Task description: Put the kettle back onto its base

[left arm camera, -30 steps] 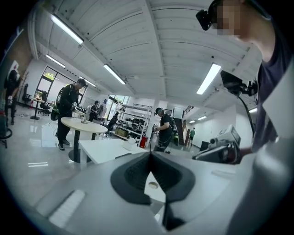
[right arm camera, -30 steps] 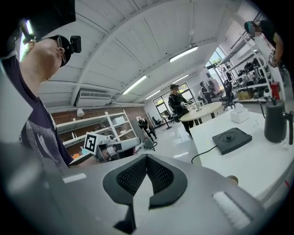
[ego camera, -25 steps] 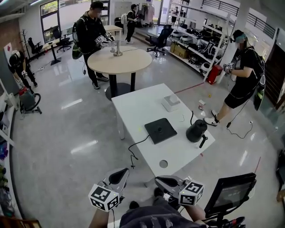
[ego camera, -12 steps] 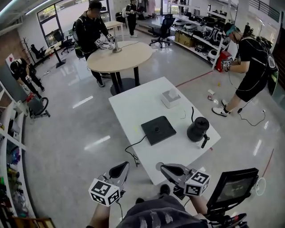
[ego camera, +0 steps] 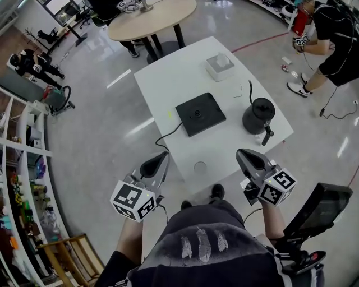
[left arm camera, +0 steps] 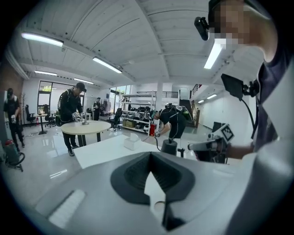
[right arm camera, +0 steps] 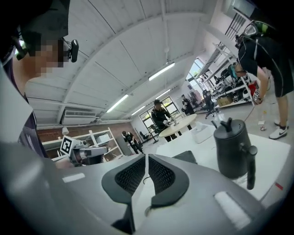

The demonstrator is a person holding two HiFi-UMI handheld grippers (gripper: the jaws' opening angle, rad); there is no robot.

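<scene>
Both grippers have advanced toward the white rectangular table (ego camera: pixel 168 73) since a second ago, and the head view has tipped down, so the tabletop now fills the middle of the frame. The left gripper (ego camera: pixel 156 166) hangs just off the table's near-left corner, its jaws pressed together with nothing between them. The right gripper (ego camera: pixel 248 158) has come further — its closed, empty jaws now reach the table's near edge, near the handle of the matte black kettle (ego camera: pixel 258 115) but not touching it. The kettle has not shifted: it stands upright on the tabletop to the right of the flat black square base (ego camera: pixel 200 114), apart from it, with its thin spout toward the far side. A black cord (ego camera: pixel 168 132) runs from the base off the near-left edge. A white tissue box (ego camera: pixel 220 66) sits at the table's far end — beyond it stands a round beige table (ego camera: pixel 151 14). In the right gripper view the kettle looms close on the right.
</scene>
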